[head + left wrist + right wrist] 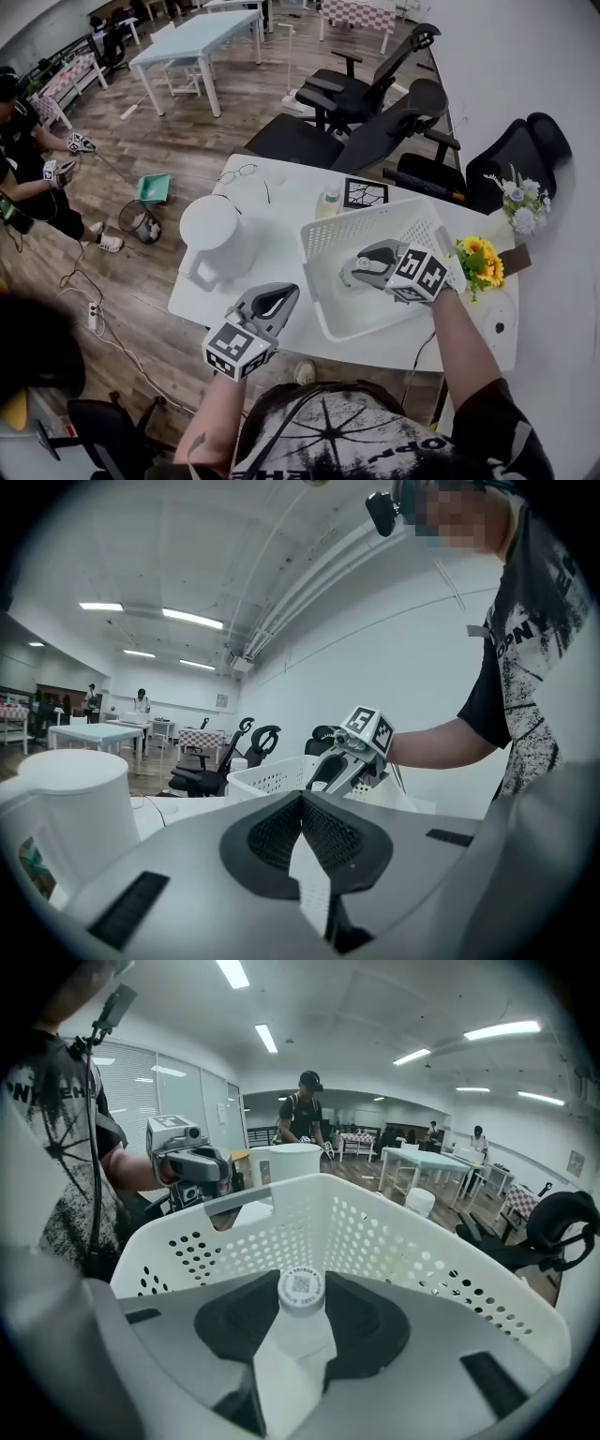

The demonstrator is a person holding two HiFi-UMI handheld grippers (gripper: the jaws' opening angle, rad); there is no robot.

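two grippers are in play, and only the right gripper (pixel 359 272) carries anything: its jaws pinch a small white bottle (pixel 298 1327) just below its white cap (pixel 301 1288), inside the walls of the white perforated basket (pixel 367 225) on the white table (pixel 272 258). whether the bottle's base touches the basket floor cannot be told. the left gripper (pixel 281 300) has its jaws pressed together on nothing and hangs off the table's near edge, close to the white jug (pixel 210 234) and apart from the basket. the main risk, as i judge it, is the grip itself: smooth plastic held high near the neck could swivel or slide out between the pads, and the bottle would drop and roll on the basket floor. the basket looks light and nothing steadies it, so a nudge of the gripper against its wall could push it toward the flowers (pixel 479 262) or the table's edge. a careless swing of the left gripper could also bump the jug.
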